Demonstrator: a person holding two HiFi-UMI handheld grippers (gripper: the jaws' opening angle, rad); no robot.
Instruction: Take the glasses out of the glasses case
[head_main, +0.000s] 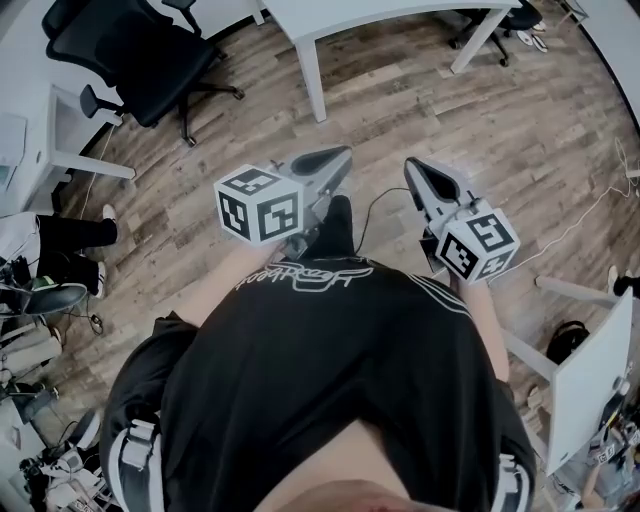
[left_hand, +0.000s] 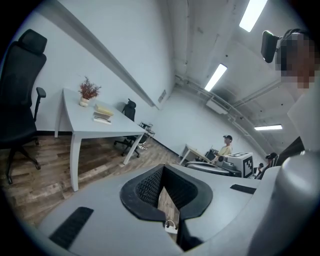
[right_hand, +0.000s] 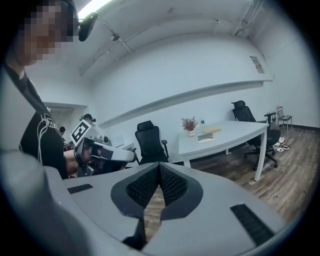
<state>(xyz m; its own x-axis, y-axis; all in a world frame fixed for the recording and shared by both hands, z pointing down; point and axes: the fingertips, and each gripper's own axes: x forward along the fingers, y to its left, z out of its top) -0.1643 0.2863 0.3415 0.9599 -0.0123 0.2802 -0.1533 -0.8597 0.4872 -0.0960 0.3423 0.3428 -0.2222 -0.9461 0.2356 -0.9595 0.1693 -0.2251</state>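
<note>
No glasses case or glasses show in any view. In the head view I hold both grippers up in front of a black shirt, above the wooden floor. My left gripper (head_main: 338, 158) points forward with its jaws together and nothing between them; in its own view the black pads of the left gripper (left_hand: 161, 169) meet at the tip. My right gripper (head_main: 415, 168) is likewise shut and empty, and the right gripper (right_hand: 159, 166) shows its pads touching at the tip. Each gripper view catches the other gripper alongside.
A white desk (left_hand: 95, 122) carries a potted plant (left_hand: 88, 91) and books (left_hand: 102, 114). A black office chair (head_main: 140, 50) stands at the far left. A white panel (head_main: 590, 385) leans at the right. Another person (left_hand: 226, 146) sits far off.
</note>
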